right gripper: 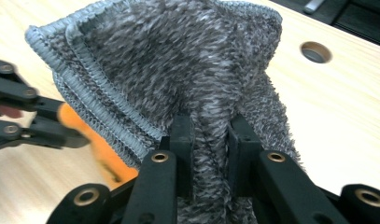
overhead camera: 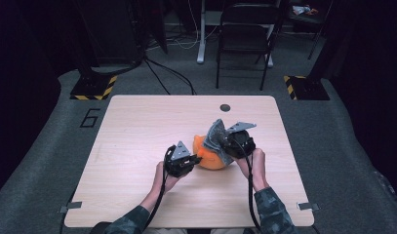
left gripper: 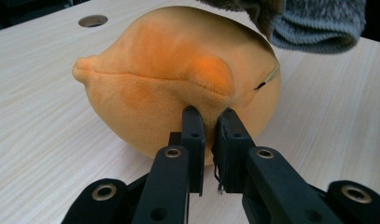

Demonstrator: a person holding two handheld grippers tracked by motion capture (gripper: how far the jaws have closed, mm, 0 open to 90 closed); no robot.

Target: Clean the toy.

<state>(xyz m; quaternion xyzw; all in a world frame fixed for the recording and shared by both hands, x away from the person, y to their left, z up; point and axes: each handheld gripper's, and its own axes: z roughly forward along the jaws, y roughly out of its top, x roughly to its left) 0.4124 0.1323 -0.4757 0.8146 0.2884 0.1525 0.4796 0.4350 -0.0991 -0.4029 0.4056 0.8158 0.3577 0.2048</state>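
Left gripper point(left gripper: 211, 123) pinching orange plush toy point(left gripper: 178, 70), right gripper point(right gripper: 211, 135) clamped on grey knitted cloth point(right gripper: 178, 60), wooden table point(overhead camera: 137, 126).

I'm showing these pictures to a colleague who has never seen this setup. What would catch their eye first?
Most striking is the round orange plush toy near the middle of the pale wooden table, pinched at its near side by the left gripper. Next comes the fuzzy grey knitted cloth, clamped in the right gripper and held up over the toy's right side.
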